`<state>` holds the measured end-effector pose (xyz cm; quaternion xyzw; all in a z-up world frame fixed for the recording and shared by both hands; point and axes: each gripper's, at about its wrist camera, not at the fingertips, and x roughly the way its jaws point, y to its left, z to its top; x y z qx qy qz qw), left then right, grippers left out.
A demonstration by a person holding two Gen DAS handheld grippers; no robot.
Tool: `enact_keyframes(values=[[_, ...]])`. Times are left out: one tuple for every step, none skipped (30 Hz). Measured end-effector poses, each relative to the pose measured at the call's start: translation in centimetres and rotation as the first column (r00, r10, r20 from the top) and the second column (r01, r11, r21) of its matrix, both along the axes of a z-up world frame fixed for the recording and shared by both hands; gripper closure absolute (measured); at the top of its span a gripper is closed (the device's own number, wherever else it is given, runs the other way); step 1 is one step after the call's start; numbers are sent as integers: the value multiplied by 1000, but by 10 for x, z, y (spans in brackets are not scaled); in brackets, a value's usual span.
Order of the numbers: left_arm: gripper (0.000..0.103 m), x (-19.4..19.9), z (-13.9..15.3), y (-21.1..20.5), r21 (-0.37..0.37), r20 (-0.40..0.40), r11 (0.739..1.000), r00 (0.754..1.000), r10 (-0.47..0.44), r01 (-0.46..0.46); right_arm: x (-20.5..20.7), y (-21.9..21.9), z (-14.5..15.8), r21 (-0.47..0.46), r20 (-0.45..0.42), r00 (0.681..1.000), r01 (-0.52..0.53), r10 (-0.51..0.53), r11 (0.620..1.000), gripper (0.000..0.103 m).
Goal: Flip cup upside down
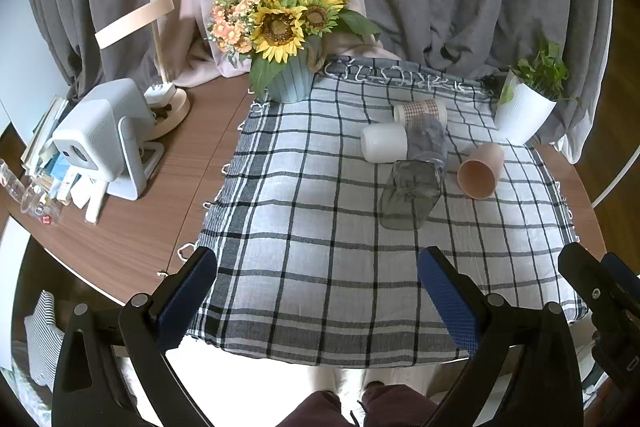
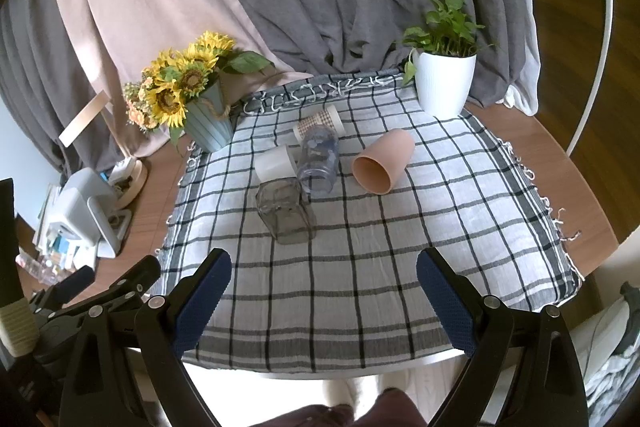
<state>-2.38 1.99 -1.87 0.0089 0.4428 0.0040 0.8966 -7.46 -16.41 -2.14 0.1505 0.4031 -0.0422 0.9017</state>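
Several cups lie on their sides on the checked cloth (image 1: 320, 227): a pink cup (image 1: 480, 167) (image 2: 382, 163), a white cup (image 1: 384, 142) (image 2: 274, 163), a clear bluish cup (image 1: 428, 141) (image 2: 319, 159), a grey square glass (image 1: 410, 193) (image 2: 286, 211) and a checker-banded cup (image 1: 420, 111) (image 2: 320, 121). My left gripper (image 1: 316, 291) is open and empty over the cloth's near edge. My right gripper (image 2: 324, 291) is open and empty, well short of the cups; it also shows at the right of the left wrist view (image 1: 600, 287).
A blue pot of sunflowers (image 1: 288, 27) (image 2: 192, 95) stands at the cloth's back left. A white planter with a green plant (image 1: 524, 111) (image 2: 444, 83) stands at the back right. A projector (image 1: 104, 135), lamp (image 1: 160, 75) and books sit left. Curtains hang behind.
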Motion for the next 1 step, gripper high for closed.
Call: enact_keyframes(values=[[0, -1, 0, 0, 1, 0, 1000, 1000, -3, 3, 0, 0, 0, 0, 0, 1000, -1, 1, 1000, 9]])
